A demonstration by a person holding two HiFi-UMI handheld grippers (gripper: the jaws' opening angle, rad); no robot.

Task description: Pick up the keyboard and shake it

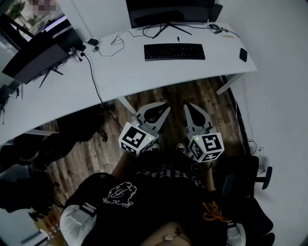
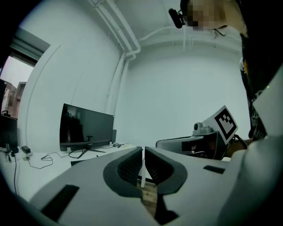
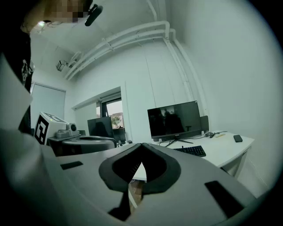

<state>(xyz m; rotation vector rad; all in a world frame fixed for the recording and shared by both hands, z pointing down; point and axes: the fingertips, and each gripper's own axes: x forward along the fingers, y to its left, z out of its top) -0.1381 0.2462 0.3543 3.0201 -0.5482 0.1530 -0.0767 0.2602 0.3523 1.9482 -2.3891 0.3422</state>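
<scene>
The keyboard (image 1: 174, 51) lies flat on the white desk (image 1: 144, 77) in the upper middle of the head view, its long side running left to right, with neither of our grippers touching it. Just behind it, at the top edge of the frame, stands a dark monitor (image 1: 168, 10) on a splayed foot. To the right of the keyboard, near the desk's right end, sits a small black object (image 1: 243, 55) that we cannot identify. A black cable (image 1: 94, 79) trails from the upper left of the desk down over its front edge, and a second monitor (image 1: 38, 60) stands tilted at the far left.

We hold both grippers well short of the desk, in the lower middle of the frame over the wooden floor (image 1: 207, 98). The left gripper (image 1: 166, 107) and the right gripper (image 1: 187, 106) point up towards the desk edge, side by side and apart from each other.

In the left gripper view, the left gripper (image 2: 142, 152) has its jaws drawn together to a thin slit, gripping nothing. In the right gripper view, the right gripper (image 3: 140, 146) has its tips meeting, likewise empty, and the keyboard (image 3: 191, 151) shows right of centre, beyond the jaws.
</scene>
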